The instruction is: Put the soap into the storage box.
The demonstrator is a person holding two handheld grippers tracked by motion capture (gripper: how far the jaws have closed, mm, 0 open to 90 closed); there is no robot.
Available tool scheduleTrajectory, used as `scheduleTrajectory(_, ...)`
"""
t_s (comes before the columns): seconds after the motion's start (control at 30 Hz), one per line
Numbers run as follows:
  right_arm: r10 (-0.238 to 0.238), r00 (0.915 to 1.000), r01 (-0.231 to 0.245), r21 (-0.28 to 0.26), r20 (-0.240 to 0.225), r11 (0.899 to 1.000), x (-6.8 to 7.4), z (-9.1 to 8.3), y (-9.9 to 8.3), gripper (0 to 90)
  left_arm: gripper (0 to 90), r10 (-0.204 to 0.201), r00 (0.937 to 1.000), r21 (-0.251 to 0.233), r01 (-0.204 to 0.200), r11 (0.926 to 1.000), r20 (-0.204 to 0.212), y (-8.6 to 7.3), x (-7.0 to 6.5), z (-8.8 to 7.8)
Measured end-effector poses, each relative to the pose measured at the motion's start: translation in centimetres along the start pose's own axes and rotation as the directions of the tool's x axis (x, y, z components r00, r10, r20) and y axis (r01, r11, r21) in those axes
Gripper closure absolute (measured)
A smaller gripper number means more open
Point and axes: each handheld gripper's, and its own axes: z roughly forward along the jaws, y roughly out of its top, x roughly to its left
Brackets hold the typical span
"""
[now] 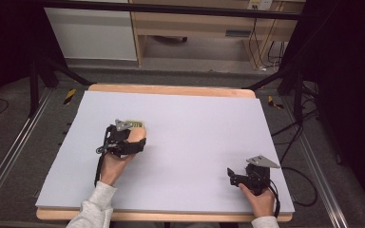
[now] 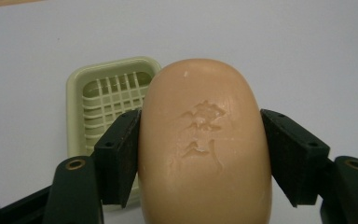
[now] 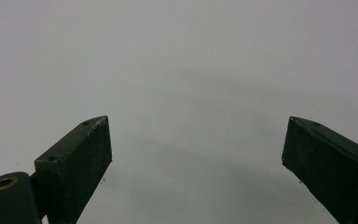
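Observation:
A tan bar of soap (image 2: pixel 204 144) with embossed characters sits clamped between the jaws of my left gripper (image 2: pixel 200 140). Behind it on the table lies a pale green soap dish (image 2: pixel 107 98) with a grid bottom, partly covered by the soap. From above, the left gripper (image 1: pixel 130 137) holds the soap (image 1: pixel 139 134) at the table's left-middle, over the edge of the dish (image 1: pixel 134 123). My right gripper (image 3: pixel 196 144) stands open with nothing between its jaws, over bare table. In the high view it (image 1: pixel 231 175) rests near the front right corner.
A white sheet (image 1: pixel 190 123) covers the wooden table. Beyond the far edge stand a wooden cabinet (image 1: pixel 195 23) and tripod legs (image 1: pixel 285 76), with cables (image 1: pixel 294 137) trailing off the right side.

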Motion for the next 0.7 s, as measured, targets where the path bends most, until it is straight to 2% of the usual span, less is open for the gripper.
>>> scheduleTrajectory(0.23, -0.001, 1.0, 0.001, 0.001, 0.001, 1.0, 0.0, 0.0, 0.0, 8.5, 31.5, -0.002, 0.9999, 0.002, 0.002, 1.0, -0.014, 0.7, 0.8, 0.8)
scheduleTrajectory(0.37, -0.002, 1.0, 0.002, 0.001, 0.003, 1.0, -0.1, 0.0, 0.0, 8.5, 31.5, -0.018, 0.9997, 0.0, 0.018, 0.9998, -0.018, 1.1, 1.3, 1.2)
scheduleTrajectory(0.7, 0.0, 1.0, 0.0, 0.004, 0.008, 1.0, 0.0, 0.1, 0.0, 8.5, 31.5, -0.029, 0.9992, 0.012, 0.029, 0.9995, -0.026, 1.2, 2.2, 2.5)
